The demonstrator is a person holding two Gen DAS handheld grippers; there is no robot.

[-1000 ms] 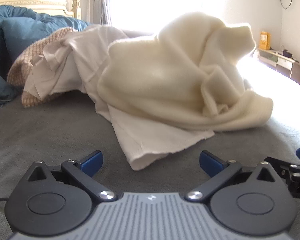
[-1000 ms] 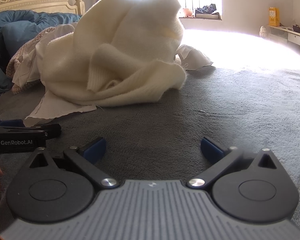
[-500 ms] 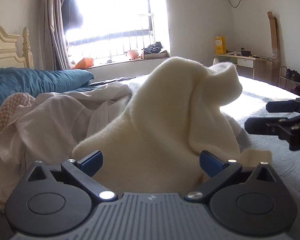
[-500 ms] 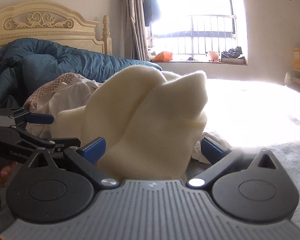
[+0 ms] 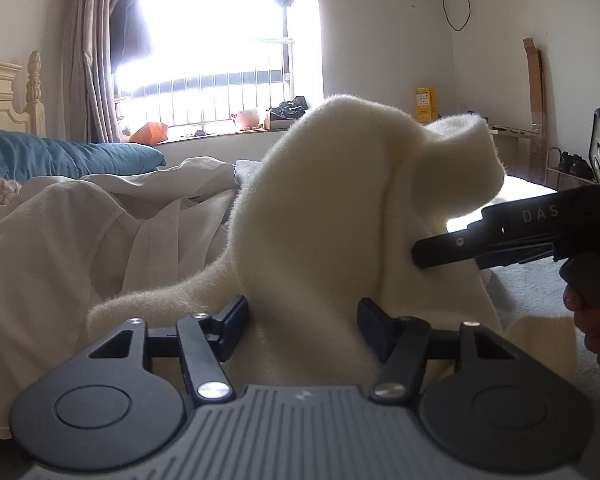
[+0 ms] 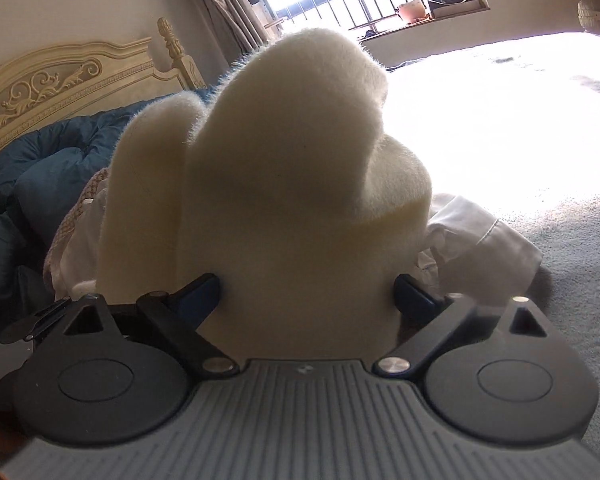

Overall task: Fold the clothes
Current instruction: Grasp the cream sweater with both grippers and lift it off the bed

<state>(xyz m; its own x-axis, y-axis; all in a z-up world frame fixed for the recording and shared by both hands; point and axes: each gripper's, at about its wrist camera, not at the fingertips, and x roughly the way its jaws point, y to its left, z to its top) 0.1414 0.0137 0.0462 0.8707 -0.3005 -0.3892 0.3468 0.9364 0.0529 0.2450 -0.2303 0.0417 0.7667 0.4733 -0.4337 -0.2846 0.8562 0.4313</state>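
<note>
Up close, a fluffy cream garment is seen heaped on the bed, rising in soft humps that fill the middle of both wrist views. The left gripper is pushed into the lower part of this cream fabric, and its blue-padded fingers are drawn partly together with a thick fold of the cloth between them; whether the fold is firmly pinched cannot be told. The right gripper is set against the same garment from the other side, its fingers spread wide with the cloth bulging between them and touching both pads. In the left wrist view the right gripper's black body is seen reaching in from the right edge with its tip pressed into the cream fabric, and part of a hand is visible on its handle. A crumpled white garment lies beside and partly under the cream one, spreading toward the left of that view; in the right wrist view a white sleeve or cuff shows just right of the cream heap. A blue duvet is bunched near the carved cream headboard. A barred window behind the pile is strongly overexposed, and sunlight washes out the far part of the grey bed cover.
</note>
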